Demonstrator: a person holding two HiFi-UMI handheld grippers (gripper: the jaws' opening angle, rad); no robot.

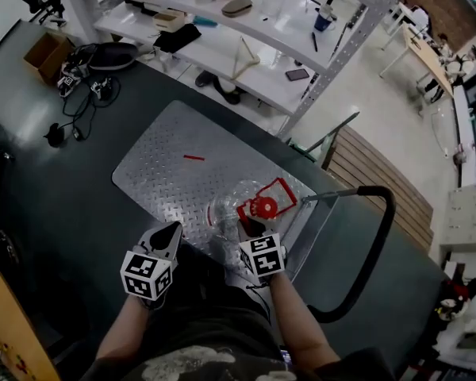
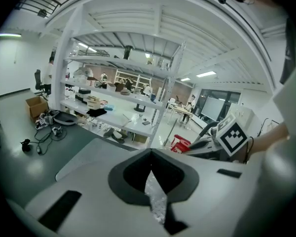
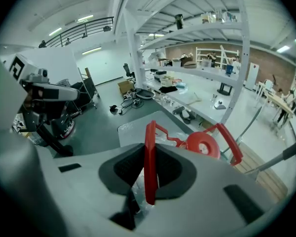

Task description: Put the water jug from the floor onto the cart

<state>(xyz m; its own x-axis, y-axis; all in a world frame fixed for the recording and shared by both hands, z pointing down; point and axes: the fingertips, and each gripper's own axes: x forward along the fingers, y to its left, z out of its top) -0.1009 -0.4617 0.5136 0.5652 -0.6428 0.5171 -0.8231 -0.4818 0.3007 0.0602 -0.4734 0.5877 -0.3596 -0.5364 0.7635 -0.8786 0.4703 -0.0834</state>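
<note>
The clear water jug (image 1: 232, 211) with a red cap (image 1: 263, 207) and red carry handle (image 1: 280, 187) is over the near end of the cart's diamond-plate platform (image 1: 170, 182). Whether it rests on the plate I cannot tell. My right gripper (image 1: 250, 228) is shut on the red handle (image 3: 149, 157), which runs upright between the jaws, with the cap (image 3: 203, 144) just beyond. My left gripper (image 1: 168, 233) hovers to the jug's left, shut and empty (image 2: 150, 163). In the left gripper view the jug's red handle (image 2: 180, 143) shows at the right.
The cart's black push handle (image 1: 381, 236) curves round at the right. A small red strip (image 1: 193, 157) lies on the platform. Behind stands a white shelving rack (image 1: 246, 34). A cardboard box (image 1: 47, 54) and cables (image 1: 79, 113) lie far left, a wooden pallet (image 1: 381, 173) at the right.
</note>
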